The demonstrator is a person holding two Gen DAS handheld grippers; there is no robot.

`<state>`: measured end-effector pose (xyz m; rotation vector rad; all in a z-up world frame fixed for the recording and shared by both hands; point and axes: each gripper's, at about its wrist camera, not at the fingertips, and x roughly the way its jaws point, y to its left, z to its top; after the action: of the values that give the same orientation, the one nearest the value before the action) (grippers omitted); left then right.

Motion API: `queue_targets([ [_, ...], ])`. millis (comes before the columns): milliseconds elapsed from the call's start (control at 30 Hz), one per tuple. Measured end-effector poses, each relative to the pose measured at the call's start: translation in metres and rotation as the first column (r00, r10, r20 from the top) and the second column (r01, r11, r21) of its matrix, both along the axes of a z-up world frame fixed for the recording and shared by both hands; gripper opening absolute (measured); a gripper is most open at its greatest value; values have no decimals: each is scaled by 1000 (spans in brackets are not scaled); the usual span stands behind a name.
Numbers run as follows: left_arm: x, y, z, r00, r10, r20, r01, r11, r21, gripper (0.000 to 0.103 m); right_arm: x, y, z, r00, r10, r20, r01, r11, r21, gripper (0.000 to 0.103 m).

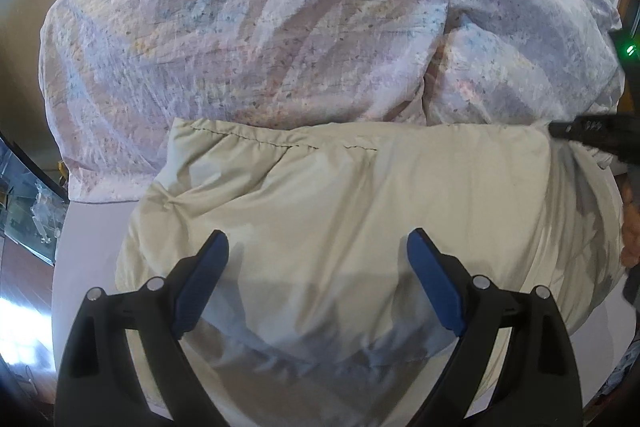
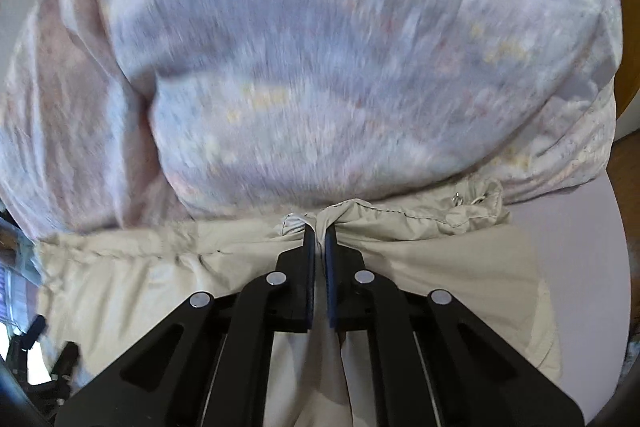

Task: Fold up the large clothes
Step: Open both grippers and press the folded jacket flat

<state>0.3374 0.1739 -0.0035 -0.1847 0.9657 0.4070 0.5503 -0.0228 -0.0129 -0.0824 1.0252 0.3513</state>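
A beige padded garment [image 1: 360,211] lies folded on the pale surface in the left wrist view. My left gripper [image 1: 318,247] hovers over its middle, jaws wide apart with nothing between the blue pads. At the right edge of that view the right gripper [image 1: 592,135] reaches the garment's far right corner. In the right wrist view the right gripper [image 2: 319,233] is shut on a pinch of the beige garment [image 2: 440,267] along its stitched far hem; the cloth bunches up between the pads.
A bulky pastel patterned quilt [image 1: 260,27] is heaped right behind the garment, also filling the right wrist view as the quilt [image 2: 320,47]. The pale surface [image 1: 92,239] shows at left; beyond its edge are a wooden floor and a glass cabinet [image 1: 28,195].
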Motion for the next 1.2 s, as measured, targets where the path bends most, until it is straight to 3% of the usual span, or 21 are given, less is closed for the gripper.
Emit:
queue_targets([
  [167,-3,0,-4,1000,1,-3,-1,1000,5,91,-2,-3,-19,998,3,-60,0,998,57,10],
  [200,-2,1,-5,1000,2,-3,-2,1000,3,91,-3,-6,-18,998,1,-66,3,998,67,21],
  [233,-2,1,-6,1000,5,-2,-5,1000,3,91,-5,-10,-16,998,2,-68,3,997,73,45],
  [300,-2,2,-7,1000,10,2,-10,1000,12,91,-14,-34,-8,999,11,-31,-8,995,96,71],
  [500,-14,9,-7,998,49,34,-50,998,38,91,-65,-86,0,992,-4,130,-9,995,102,70],
  [867,-14,26,-28,995,97,-13,-95,992,81,95,-60,-88,-41,997,-51,66,52,999,-11,67],
  [1200,-5,41,-55,990,132,-56,-126,988,88,101,-58,-78,-66,994,-64,90,73,992,-102,75],
])
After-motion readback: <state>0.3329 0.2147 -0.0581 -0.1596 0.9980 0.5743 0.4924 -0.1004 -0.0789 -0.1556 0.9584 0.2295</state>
